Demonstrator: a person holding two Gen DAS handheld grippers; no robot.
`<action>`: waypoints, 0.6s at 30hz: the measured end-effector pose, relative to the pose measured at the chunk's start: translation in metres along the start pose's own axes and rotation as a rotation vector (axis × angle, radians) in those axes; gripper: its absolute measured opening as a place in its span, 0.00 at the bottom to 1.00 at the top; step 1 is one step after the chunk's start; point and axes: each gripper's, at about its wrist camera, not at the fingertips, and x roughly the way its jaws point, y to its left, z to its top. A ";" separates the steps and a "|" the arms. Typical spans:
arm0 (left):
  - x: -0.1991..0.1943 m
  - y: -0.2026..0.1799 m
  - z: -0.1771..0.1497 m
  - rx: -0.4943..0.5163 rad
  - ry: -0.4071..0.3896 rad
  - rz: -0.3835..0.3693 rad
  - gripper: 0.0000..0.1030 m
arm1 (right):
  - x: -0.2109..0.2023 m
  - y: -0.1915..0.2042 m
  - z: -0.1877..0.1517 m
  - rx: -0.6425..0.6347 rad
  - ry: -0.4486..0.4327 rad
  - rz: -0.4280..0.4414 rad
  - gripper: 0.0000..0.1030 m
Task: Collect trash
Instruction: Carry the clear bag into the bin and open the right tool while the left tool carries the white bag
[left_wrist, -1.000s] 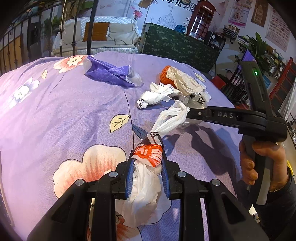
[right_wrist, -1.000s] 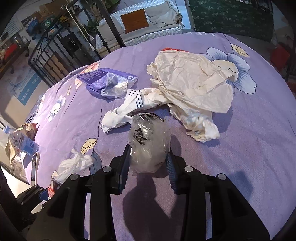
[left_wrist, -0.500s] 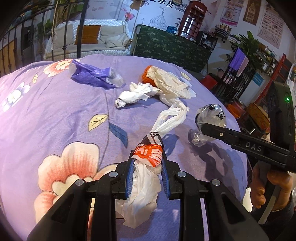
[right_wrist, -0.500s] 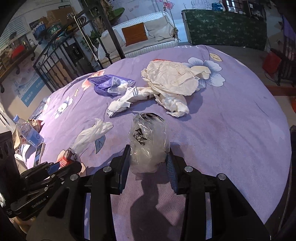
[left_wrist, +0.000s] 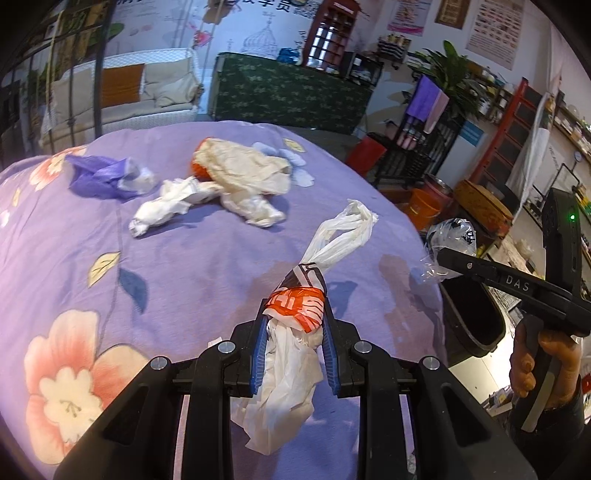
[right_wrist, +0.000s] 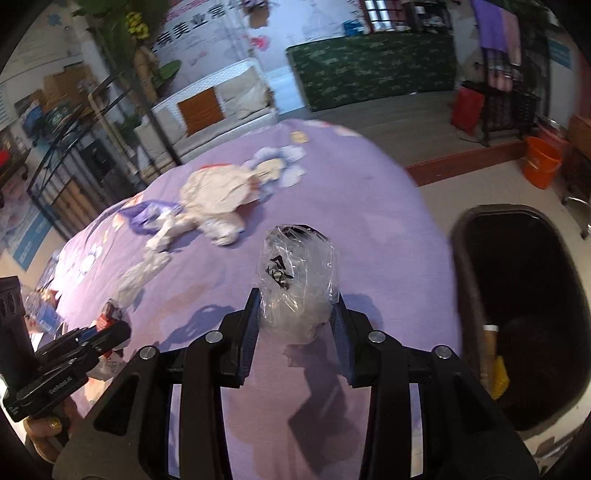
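Note:
My left gripper (left_wrist: 293, 325) is shut on a white and orange plastic bag (left_wrist: 299, 306) and holds it above the purple floral bedspread (left_wrist: 184, 266). My right gripper (right_wrist: 295, 314) is shut on a clear crumpled plastic bag (right_wrist: 295, 273), near the bed's right edge; it also shows in the left wrist view (left_wrist: 448, 236). A dark trash bin (right_wrist: 517, 295) stands on the floor right of the bed. Still on the bed lie a beige paper wrapper (left_wrist: 240, 170), a white crumpled bag (left_wrist: 166, 205) and a purple wrapper (left_wrist: 107, 173).
An orange bucket (right_wrist: 541, 160) and a black metal rack (right_wrist: 506, 107) stand beyond the bin. A white sofa (left_wrist: 125, 92) and a green-covered counter (left_wrist: 288, 96) are behind the bed. A black iron bed frame (right_wrist: 74, 173) is at the far left.
Both grippers have swung right with their bags. The right gripper has moved off the trash pile toward the bed's right edge, and the trash bin has come into view.

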 end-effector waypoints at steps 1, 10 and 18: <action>0.002 -0.005 0.002 0.012 -0.001 -0.009 0.24 | -0.006 -0.011 0.001 0.016 -0.012 -0.023 0.36; 0.023 -0.055 0.017 0.109 0.010 -0.095 0.24 | -0.042 -0.088 0.000 0.129 -0.077 -0.201 0.36; 0.041 -0.094 0.024 0.176 0.024 -0.155 0.24 | -0.038 -0.142 0.000 0.213 -0.056 -0.337 0.36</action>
